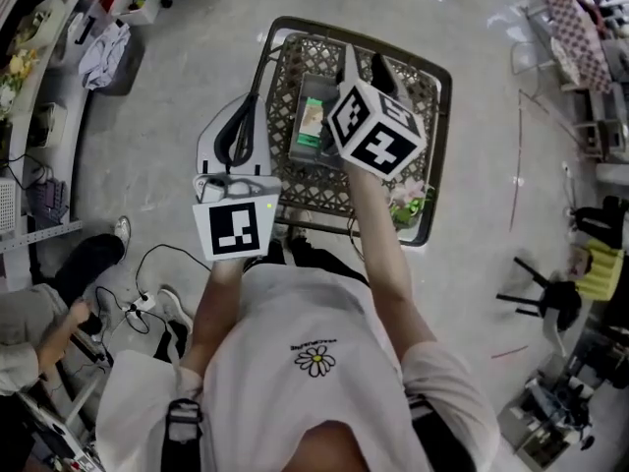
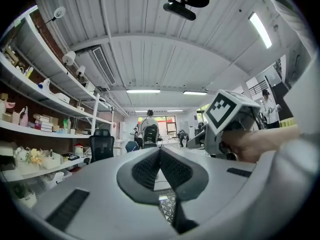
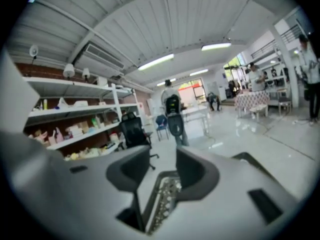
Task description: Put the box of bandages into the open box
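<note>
Below, a wire basket (image 1: 270, 67) stands on the floor. In it a small green box (image 1: 313, 118) lies on a grey box (image 1: 316, 87); whether inside it cannot be told. A flower bunch (image 1: 408, 202) sits in the basket's near corner, and cables (image 1: 147, 303) trail at left. The right gripper (image 3: 165, 161) hovers just beside the green box, fingers apart and empty. The left gripper (image 2: 160, 151) is outside the rim, fingers closed on nothing.

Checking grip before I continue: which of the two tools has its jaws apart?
The right tool, over the basket: its jaws stand apart with nothing between them. The left tool has jaws that meet at the tips.
</note>
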`<state>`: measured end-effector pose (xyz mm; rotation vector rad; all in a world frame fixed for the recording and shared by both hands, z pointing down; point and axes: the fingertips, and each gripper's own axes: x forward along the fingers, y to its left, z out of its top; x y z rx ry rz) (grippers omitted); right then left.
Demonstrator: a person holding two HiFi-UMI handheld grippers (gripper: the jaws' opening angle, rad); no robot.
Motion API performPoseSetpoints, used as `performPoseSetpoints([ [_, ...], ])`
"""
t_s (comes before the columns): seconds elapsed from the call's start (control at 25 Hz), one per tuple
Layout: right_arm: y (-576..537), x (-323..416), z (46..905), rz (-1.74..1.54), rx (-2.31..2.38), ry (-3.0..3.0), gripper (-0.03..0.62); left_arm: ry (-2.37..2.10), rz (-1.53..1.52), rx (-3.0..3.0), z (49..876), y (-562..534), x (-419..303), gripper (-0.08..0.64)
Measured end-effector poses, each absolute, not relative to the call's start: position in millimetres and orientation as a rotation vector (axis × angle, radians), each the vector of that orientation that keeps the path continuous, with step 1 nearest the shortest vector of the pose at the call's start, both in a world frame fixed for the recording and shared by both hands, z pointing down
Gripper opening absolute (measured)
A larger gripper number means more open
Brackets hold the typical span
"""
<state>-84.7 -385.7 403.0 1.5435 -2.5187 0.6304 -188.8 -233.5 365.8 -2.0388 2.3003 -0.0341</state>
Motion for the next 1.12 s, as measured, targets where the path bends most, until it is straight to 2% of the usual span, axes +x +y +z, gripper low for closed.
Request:
performPoseSetpoints([
  [0.04, -381.4, -79.3, 391.5, 0.608, 1.564, -2.538, 0.159, 2.295, -0.032, -2.037, 362.0, -231.8, -186.6, 0.025],
  [0.44, -329.2, -36.1, 301.2, 0.263, 1.656, -2.777, 0.046, 2.199, 0.007, -2.022, 321.4, -225.3, -163.5, 0.025],
  [0.64, -293.8, -18.7, 281.8, 0.003, 1.657, -2.817, 0.034, 2.174, 0.031, -2.014, 306.5, -218.5, -155.0, 0.025],
  [1.12, -247.4, 11.2, 286.7, -0.158, 1.677, -2.787, 0.031, 2.148, 0.021, -2.028, 297.4, -208.5, -144.9, 0.025],
])
